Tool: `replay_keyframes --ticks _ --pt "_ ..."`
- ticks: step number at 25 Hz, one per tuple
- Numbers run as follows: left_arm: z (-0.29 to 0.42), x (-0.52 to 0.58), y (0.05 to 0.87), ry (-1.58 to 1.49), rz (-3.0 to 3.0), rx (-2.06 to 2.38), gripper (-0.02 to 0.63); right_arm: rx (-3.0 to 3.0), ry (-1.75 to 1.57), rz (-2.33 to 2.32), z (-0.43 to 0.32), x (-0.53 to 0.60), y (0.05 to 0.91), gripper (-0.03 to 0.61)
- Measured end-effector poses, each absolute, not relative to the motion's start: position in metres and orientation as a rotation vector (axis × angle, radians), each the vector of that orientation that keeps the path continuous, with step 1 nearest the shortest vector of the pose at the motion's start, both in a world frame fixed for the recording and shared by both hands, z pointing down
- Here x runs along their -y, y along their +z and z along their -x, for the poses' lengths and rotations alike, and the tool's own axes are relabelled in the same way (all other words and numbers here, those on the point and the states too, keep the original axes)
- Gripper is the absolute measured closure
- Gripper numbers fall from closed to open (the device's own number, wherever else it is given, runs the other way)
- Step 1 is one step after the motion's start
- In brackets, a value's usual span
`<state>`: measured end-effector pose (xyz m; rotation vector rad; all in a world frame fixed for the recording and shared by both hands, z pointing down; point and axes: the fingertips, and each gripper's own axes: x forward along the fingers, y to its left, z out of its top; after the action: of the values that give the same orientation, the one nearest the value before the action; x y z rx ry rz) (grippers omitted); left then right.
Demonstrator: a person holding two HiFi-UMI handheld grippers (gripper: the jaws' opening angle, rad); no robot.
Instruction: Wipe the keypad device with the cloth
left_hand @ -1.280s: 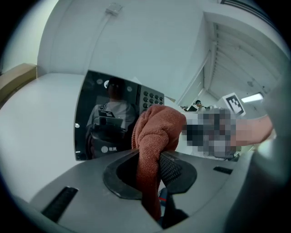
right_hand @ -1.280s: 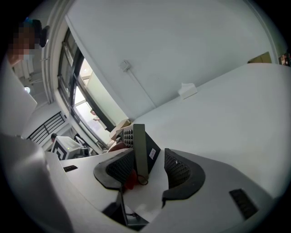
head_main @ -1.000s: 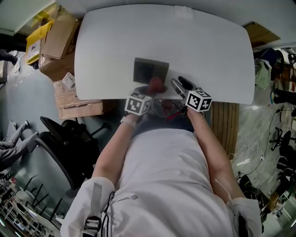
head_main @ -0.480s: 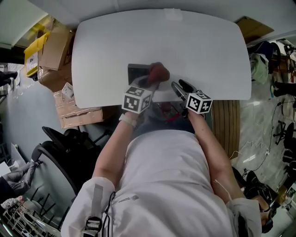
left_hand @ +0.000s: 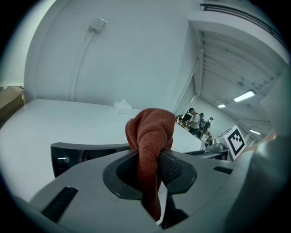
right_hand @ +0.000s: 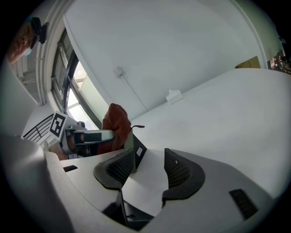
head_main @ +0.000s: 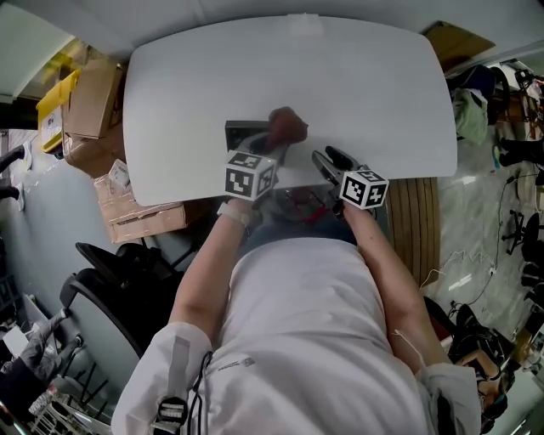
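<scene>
The dark keypad device (head_main: pixel 245 135) lies near the front edge of the white table (head_main: pixel 365 76). My left gripper (head_main: pixel 276 146) is shut on a bunched rust-red cloth (head_main: pixel 287 126), which sits at the device's far right corner. In the left gripper view the cloth (left_hand: pixel 151 134) rises between the jaws of the left gripper (left_hand: pixel 148 170), with the device (left_hand: pixel 77 154) just beyond. My right gripper (head_main: pixel 331 161) hovers at the table's front edge, right of the device. Its jaws stand open over bare table in the right gripper view (right_hand: pixel 150 166), where the cloth (right_hand: pixel 116 124) and device (right_hand: pixel 138 152) show at left.
Cardboard boxes (head_main: pixel 93 93) are stacked left of the table above a black chair (head_main: pixel 127 272). A wooden slatted board (head_main: pixel 421 212) lies on the floor at right. A small white box (head_main: pixel 304 23) sits at the table's far edge.
My left gripper has carried the cloth from the device's near edge across it to its far right corner. The right gripper has stayed in place, still open.
</scene>
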<state>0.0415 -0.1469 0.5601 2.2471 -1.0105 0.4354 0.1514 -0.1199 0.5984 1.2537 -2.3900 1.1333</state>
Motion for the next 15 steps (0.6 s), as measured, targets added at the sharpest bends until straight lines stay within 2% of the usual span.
replay_keyframes --ticks 15 --pt "-0.041 0.107 0.604 0.481 -2.196 0.929 0.529 2.358 1.138 -1.247 -0.150 0.102 0.603 0.365"
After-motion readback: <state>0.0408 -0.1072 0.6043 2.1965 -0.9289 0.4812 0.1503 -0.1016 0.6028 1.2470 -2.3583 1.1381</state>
